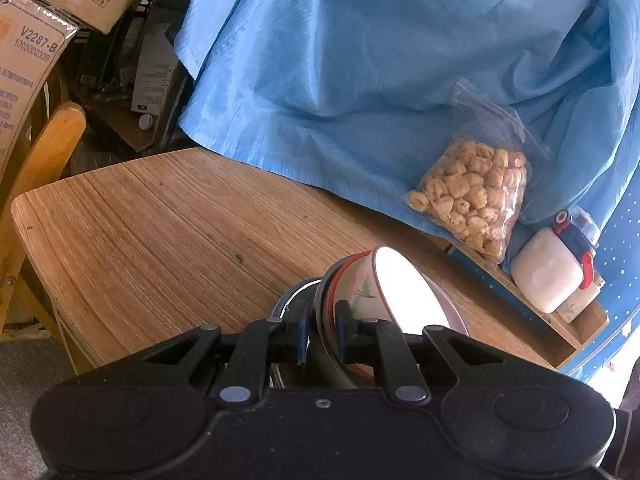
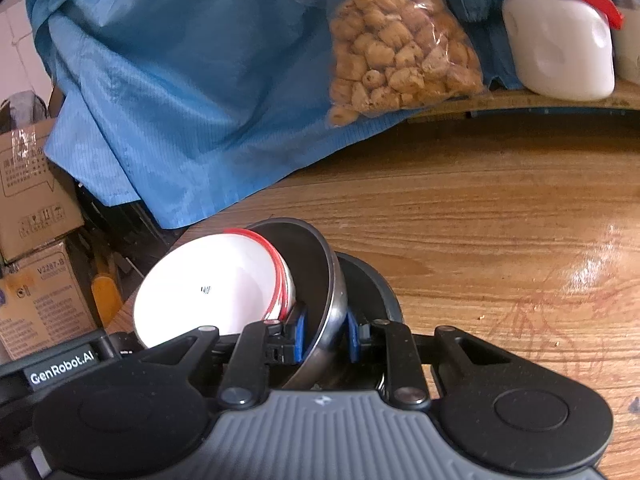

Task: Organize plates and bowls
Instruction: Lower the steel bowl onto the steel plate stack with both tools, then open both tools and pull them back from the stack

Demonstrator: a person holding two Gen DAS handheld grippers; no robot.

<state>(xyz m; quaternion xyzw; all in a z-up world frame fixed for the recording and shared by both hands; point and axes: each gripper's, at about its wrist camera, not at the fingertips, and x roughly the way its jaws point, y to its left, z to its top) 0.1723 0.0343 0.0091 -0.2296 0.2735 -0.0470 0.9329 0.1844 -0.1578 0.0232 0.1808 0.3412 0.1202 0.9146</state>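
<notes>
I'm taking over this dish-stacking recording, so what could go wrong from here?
1. The white red-rimmed bowl sits tilted and loose inside the metal bowl; it might slide out.
2. Both the left gripper and the right gripper pinch only thin rims, so a twist could break either grip.

A wooden counter [image 1: 160, 216] with a rounded corner carries the things. A blue cloth [image 1: 360, 80] drapes over its far side. Along the far edge a low wooden tray [image 1: 584, 332] sits on it, holding a white bottle [image 1: 548, 276]. A clear bag of snacks [image 1: 472, 192] rests on the cloth.
</notes>
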